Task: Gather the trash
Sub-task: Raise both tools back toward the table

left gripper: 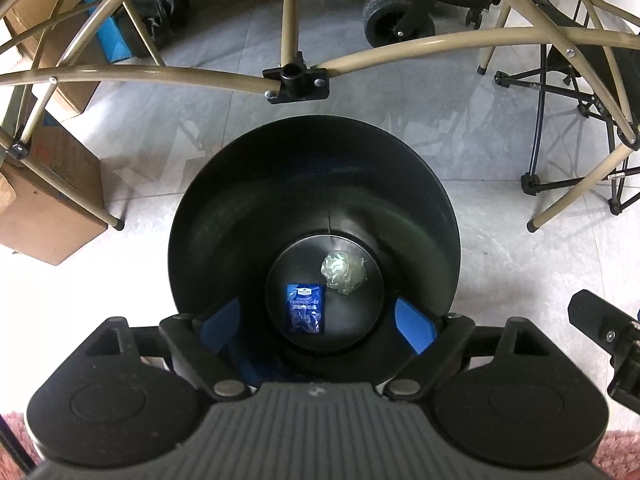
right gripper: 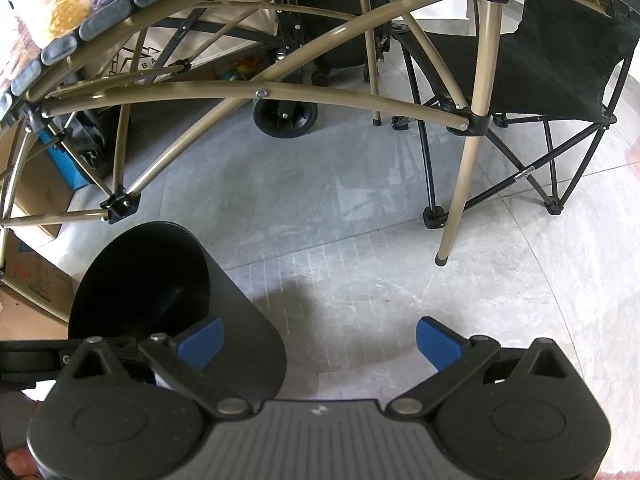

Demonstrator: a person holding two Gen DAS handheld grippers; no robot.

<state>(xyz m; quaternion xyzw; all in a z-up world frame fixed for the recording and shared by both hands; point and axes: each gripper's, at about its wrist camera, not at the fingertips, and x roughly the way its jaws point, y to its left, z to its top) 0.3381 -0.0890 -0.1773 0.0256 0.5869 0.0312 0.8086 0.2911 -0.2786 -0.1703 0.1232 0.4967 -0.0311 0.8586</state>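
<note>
Left gripper (left gripper: 316, 326) being held spread over black bin (left gripper: 420, 184), blue tissue packet (left gripper: 305, 309) and crumpled wrapper (left gripper: 342, 272) lying below its fingers, right gripper (right gripper: 318, 342) being held spread, nothing pinched, right of bin.

Grey tiled floor (right gripper: 360, 208) under tan folding-table legs (right gripper: 476, 128), black camp chair (right gripper: 560, 60).
</note>
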